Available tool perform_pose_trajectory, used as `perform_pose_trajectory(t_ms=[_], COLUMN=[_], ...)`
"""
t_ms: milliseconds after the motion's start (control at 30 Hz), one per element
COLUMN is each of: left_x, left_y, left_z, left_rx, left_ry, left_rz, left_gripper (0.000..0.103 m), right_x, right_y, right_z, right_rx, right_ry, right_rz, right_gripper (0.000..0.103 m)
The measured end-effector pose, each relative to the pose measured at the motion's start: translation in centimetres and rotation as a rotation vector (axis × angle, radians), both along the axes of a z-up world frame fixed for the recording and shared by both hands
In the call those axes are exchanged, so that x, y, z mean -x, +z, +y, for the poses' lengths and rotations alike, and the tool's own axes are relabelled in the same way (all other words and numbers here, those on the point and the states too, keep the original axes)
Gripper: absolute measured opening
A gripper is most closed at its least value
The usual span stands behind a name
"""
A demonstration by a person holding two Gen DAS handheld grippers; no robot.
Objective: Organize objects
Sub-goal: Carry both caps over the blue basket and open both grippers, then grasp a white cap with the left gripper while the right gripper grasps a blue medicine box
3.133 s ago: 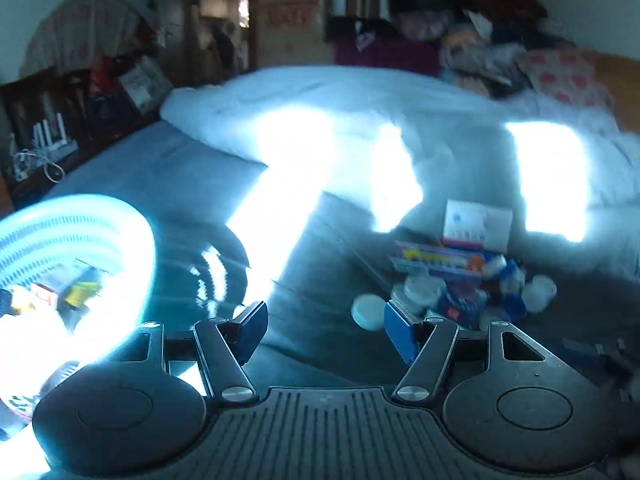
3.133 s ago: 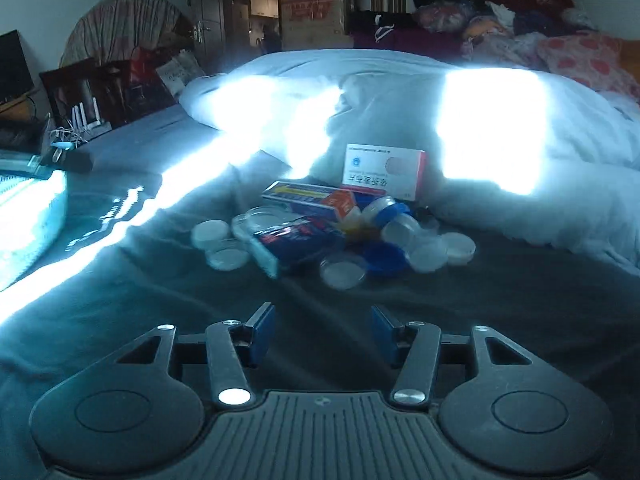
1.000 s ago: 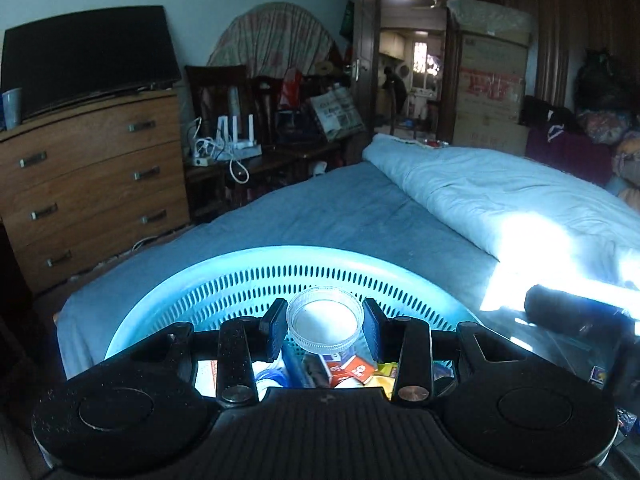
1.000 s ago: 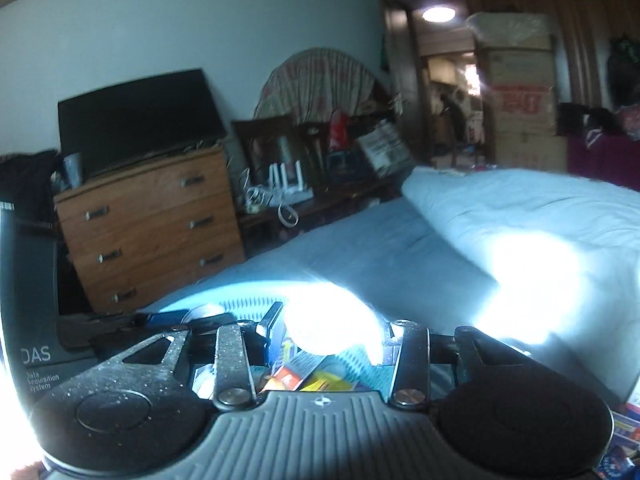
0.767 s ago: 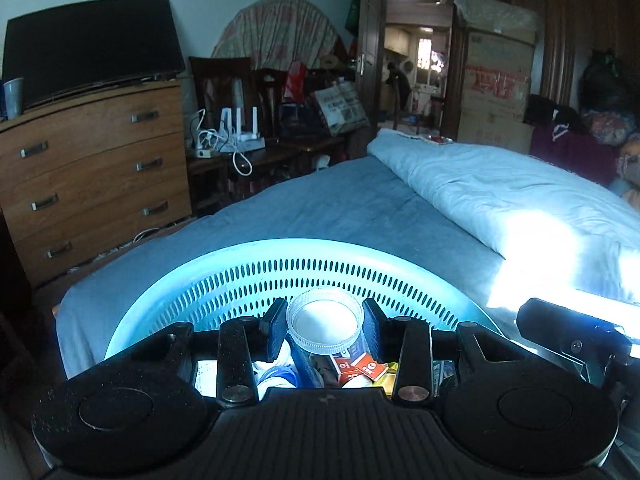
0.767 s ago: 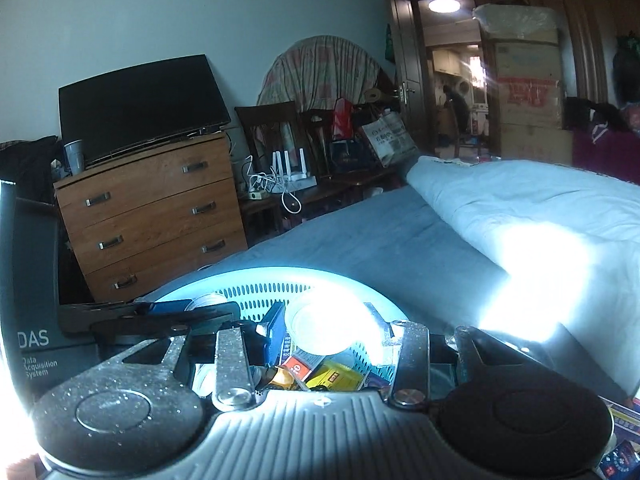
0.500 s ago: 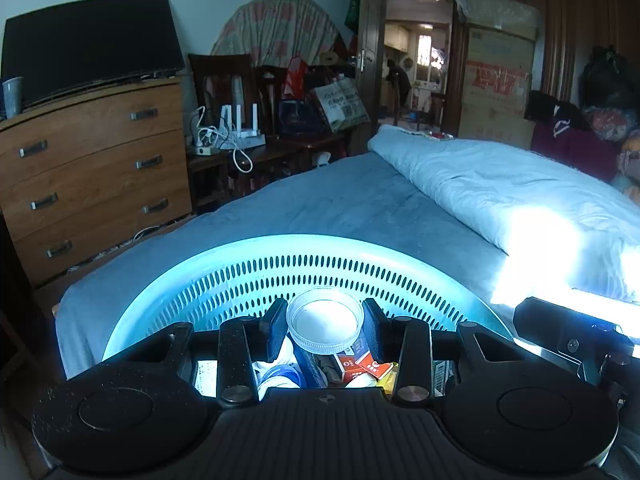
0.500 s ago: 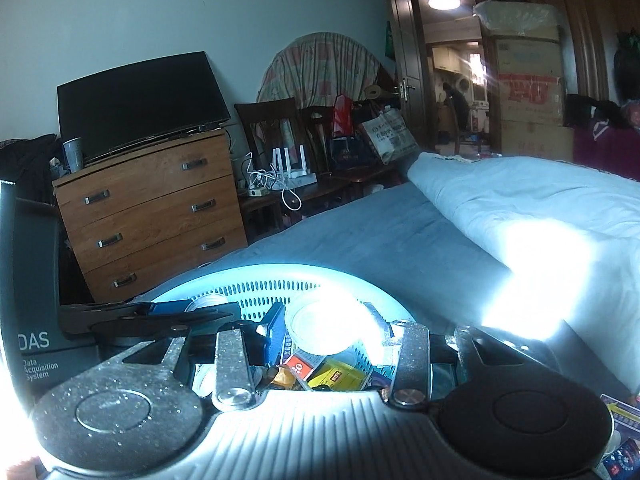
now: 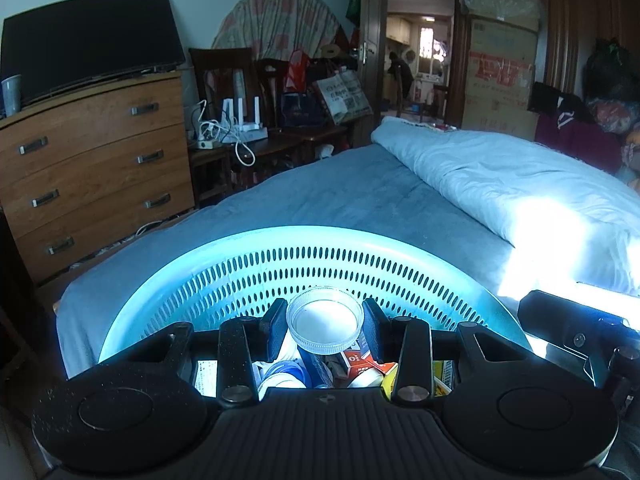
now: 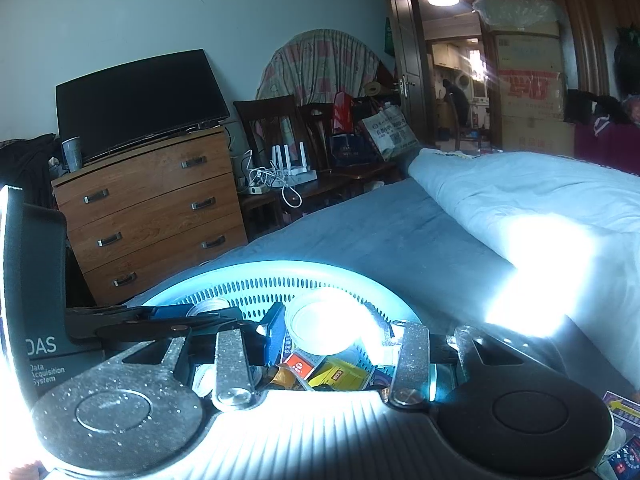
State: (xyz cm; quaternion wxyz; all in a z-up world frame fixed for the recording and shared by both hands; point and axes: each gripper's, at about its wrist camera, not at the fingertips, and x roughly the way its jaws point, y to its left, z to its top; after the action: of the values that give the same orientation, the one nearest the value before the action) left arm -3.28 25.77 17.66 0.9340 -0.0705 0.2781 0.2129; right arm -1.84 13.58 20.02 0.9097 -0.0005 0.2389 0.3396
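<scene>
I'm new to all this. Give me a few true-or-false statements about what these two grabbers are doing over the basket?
1. The left gripper holds a round clear lid. True.
2. The right gripper is empty. False: it holds a round lid too.
3. Both lids hang above the blue basket. True.
4. The basket is empty. False: small boxes lie in it.
5. The basket sits on the dresser. False: it sits on the bed.

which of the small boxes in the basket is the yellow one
In the right wrist view, the yellow box lies in the blue basket just right of the orange-and-white box, below the clear lid that the right gripper holds.
</scene>
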Motion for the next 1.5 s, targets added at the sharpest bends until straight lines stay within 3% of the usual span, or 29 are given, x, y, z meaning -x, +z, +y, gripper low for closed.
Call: perform_pose_trajectory(t_ms=[200,267,333,367,467,567,667,733,833,900,967,1000,1033,1100,1167,1267,1333,1500], left_x=[-0.1,-0.1,0.0,0.1,0.2,0.4,0.5,0.2,-0.4,-0.9,-1.5,-1.7,-2.0,-2.4,-2.8,-3.6,-4.0,-5.6], left_y=[-0.2,-0.2,-0.1,0.0,0.3,0.7,0.3,-0.8,-3.5,-5.5,-7.0,-7.6,-8.1,-8.7,-9.2,-9.7,-10.1,-11.6], left_z=[0.1,-0.1,-0.5,-0.7,-2.3,-5.7,-10.9,-14.1,-18.0,-19.5,-20.1,-20.2,-20.3,-20.6,-20.9,-21.4,-21.7,-22.9], left_rx=[-0.002,-0.009,-0.02,-0.024,-0.039,-0.046,-0.062,-0.047,-0.057,-0.062,-0.058,-0.057,-0.06,-0.072,-0.072,-0.079,-0.072,-0.054], left_ry=[0.004,-0.001,-0.003,-0.006,-0.043,-0.164,-0.321,-0.426,-0.522,-0.548,-0.556,-0.558,-0.558,-0.558,-0.557,-0.56,-0.567,-0.611], left_rz=[0.012,0.015,0.012,0.008,-0.013,-0.053,-0.083,-0.071,-0.009,0.037,0.075,0.089,0.103,0.118,0.128,0.134,0.137,0.133], left_gripper=[0.041,0.044,0.05,0.05,0.051,0.051,0.051,0.051,0.051,0.051,0.051,0.051,0.051,0.051,0.051,0.051,0.051,0.051], right_x=[-0.2,-0.1,0.1,0.3,1.4,2.9,2.7,2.0,0.0,-1.8,-3.3,-4.3,-5.2,-7.5,-9.6,-10.9,-10.9,-6.9], right_y=[-0.3,-0.2,-0.3,-0.3,-0.9,-3.4,-8.0,-11.3,-15.6,-17.7,-18.3,-18.1,-18.2,-17.9,-18.2,-19.3,-19.9,-18.7], right_z=[0.0,-0.1,-0.7,-1.1,-3.7,-8.9,-15.6,-19.9,-24.8,-27.1,-28.2,-28.1,-28.0,-26.4,-24.4,-23.4,-23.7,-26.4], right_rx=[-0.003,-0.008,-0.017,-0.021,-0.032,-0.026,0.015,0.066,0.119,0.067,0.038,0.021,-0.008,-0.03,0.04,0.139,0.165,0.063], right_ry=[-0.003,-0.014,-0.025,-0.032,-0.068,-0.167,-0.332,-0.441,-0.511,-0.548,-0.608,-0.632,-0.65,-0.657,-0.69,-0.753,-0.747,-0.662], right_rz=[-0.011,-0.028,-0.037,-0.044,-0.079,-0.096,0.0,0.074,0.192,0.297,0.281,0.276,0.278,0.281,0.278,0.267,0.268,0.264], right_gripper=[0.044,0.05,0.063,0.064,0.064,0.064,0.062,0.053,0.052,0.052,0.066,0.085,0.095,0.096,0.099,0.087,0.072,0.054])
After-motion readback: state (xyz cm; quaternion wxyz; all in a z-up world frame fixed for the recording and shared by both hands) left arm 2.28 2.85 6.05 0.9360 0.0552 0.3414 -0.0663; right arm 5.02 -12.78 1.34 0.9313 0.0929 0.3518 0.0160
